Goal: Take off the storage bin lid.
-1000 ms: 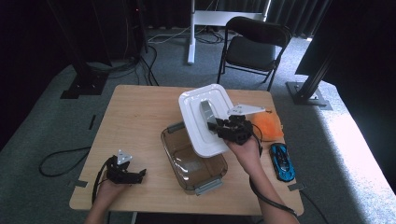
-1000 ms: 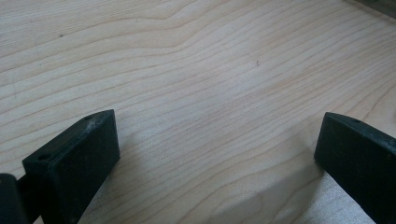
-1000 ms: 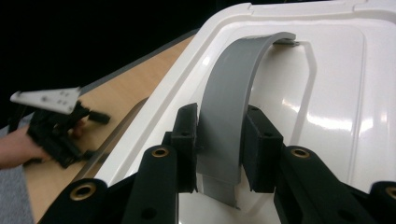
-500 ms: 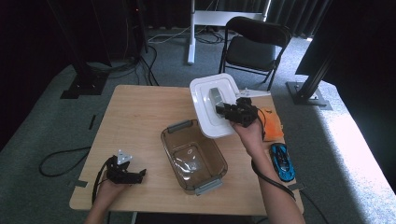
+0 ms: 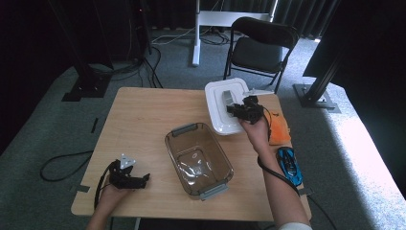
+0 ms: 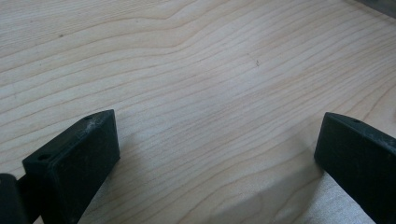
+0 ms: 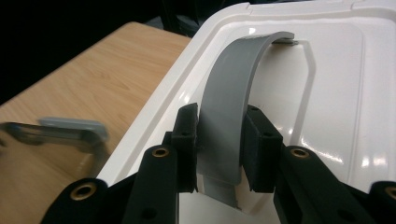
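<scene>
My right gripper is pinched on the grey handle of the white lid, a jaw pressed against each side of the arched strap. In the high view that gripper holds the lid over the far right part of the counter, its near edge close to the surface; whether it touches the wood I cannot tell. My right hand reaches in from the near right. Just beside the lid on the right lies an orange cloth, and nearer to me, at the counter's right edge, a blue toy car. Toward the middle stands the clear tub, open, with grey clips at its two ends, apart from the lid. My left gripper rests low at the near left corner, well apart from the tub, with my left hand behind it; its jaws are spread wide over bare wood, nothing between them.
</scene>
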### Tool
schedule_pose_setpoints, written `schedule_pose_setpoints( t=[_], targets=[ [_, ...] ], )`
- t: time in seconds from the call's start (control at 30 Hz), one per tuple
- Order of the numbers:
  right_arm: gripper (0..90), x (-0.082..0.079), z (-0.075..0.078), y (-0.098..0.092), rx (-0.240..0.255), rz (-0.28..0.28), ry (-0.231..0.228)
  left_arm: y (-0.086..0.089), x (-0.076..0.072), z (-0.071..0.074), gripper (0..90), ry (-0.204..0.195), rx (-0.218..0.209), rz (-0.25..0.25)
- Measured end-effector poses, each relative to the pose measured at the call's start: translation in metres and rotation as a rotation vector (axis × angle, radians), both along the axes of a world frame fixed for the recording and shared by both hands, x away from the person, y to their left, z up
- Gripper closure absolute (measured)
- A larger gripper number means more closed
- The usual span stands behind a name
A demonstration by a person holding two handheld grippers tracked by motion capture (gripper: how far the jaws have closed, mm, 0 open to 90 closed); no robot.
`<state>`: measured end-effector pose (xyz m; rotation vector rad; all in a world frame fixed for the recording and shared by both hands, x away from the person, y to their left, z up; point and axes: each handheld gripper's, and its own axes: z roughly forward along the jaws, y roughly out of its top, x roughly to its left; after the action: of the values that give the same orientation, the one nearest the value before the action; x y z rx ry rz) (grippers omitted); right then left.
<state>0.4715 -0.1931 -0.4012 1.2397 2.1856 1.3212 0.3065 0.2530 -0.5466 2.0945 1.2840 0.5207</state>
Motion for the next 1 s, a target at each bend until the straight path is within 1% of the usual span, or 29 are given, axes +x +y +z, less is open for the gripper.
schedule_pose_setpoints(
  t=[0.17, 0.27, 0.37, 0.4, 0.43, 0.47, 0.57, 0.67, 0.73, 0.8, 0.93, 1.0],
  targets=[
    [69.1, 0.011, -0.019, 0.005, -0.024, -0.009, 0.033, 0.000, 0.000, 0.000, 0.4, 0.000, 0.000, -0.003],
    [69.1, 0.016, -0.034, 0.007, -0.011, -0.011, 0.063, 0.000, 0.000, 0.000, 0.4, 0.000, 0.000, -0.003],
    [69.1, 0.020, -0.051, 0.011, -0.020, -0.010, 0.095, 0.000, 0.000, 0.000, 0.4, 0.000, 0.000, -0.003],
    [69.1, 0.020, -0.051, 0.011, -0.020, -0.010, 0.095, 0.000, 0.000, 0.000, 0.4, 0.000, 0.000, -0.003],
    [69.1, 0.021, -0.057, 0.013, -0.024, -0.008, 0.106, 0.000, 0.000, 0.000, 0.4, 0.000, 0.000, -0.003],
    [69.1, 0.022, -0.063, 0.014, -0.015, -0.009, 0.126, 0.000, 0.000, 0.000, 0.4, 0.000, 0.000, -0.003],
    [69.1, 0.023, -0.076, 0.018, -0.016, -0.003, 0.149, 0.000, 0.000, 0.000, 0.4, 0.000, 0.000, -0.003],
    [69.0, 0.025, -0.086, 0.021, -0.032, 0.000, 0.174, 0.000, 0.000, 0.000, 0.4, 0.000, 0.000, -0.003],
    [69.0, 0.025, -0.091, 0.022, -0.024, 0.001, 0.186, 0.000, 0.000, 0.000, 0.4, -0.001, 0.000, -0.004],
    [69.0, 0.026, -0.097, 0.023, -0.034, -0.002, 0.195, 0.000, 0.000, 0.000, 0.4, -0.001, 0.001, -0.005],
    [68.9, 0.027, -0.107, 0.022, -0.049, -0.016, 0.216, 0.001, 0.000, 0.000, 0.4, -0.002, 0.001, -0.004],
    [68.9, 0.027, -0.109, 0.021, -0.046, -0.018, 0.223, 0.001, -0.001, 0.000, 0.4, -0.002, 0.001, -0.005]
  ],
)
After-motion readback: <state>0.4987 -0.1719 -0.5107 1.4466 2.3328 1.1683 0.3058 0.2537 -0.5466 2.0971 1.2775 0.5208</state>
